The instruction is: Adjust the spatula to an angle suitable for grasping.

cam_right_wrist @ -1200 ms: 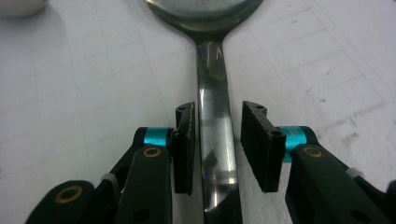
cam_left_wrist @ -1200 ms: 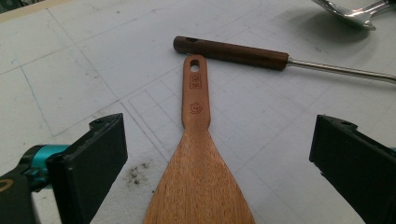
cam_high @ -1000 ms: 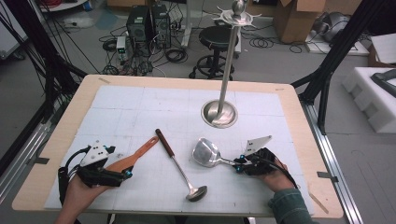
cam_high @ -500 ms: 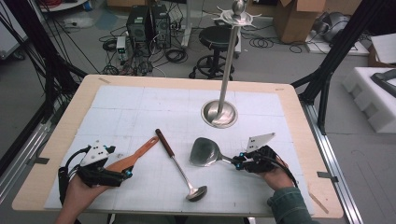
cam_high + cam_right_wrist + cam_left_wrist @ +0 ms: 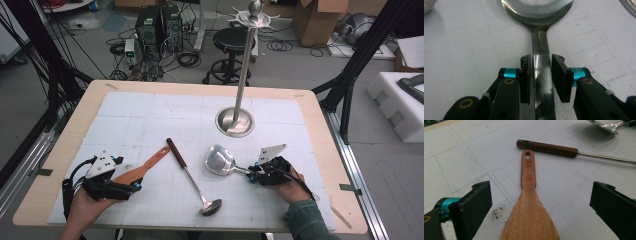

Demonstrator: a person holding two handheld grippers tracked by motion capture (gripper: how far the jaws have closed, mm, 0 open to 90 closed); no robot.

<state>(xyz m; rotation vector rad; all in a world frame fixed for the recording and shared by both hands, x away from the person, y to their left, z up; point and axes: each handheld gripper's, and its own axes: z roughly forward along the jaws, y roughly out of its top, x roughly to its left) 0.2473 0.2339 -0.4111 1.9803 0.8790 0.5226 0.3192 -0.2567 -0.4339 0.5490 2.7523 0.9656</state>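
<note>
Here the right tongs (image 5: 541,75) clench the steel spoon (image 5: 540,30)'s handle; the left tongs (image 5: 541,205) gape, straddling the wooden spatula (image 5: 530,215).

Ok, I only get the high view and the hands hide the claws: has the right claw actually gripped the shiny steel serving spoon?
Observer: Yes, the right claw has both pads against the flat handle of the shiny steel serving spoon, just below its bowl.
Operator: And the left one?
Observer: The left claw is wide open, jaws either side of the reddish-brown wooden spatula blade, touching neither edge.
Operator: Anything near its handle?
Observer: Its holed tip ends right by the dark wooden handle of the steel ladle; contact is unclear.
</note>
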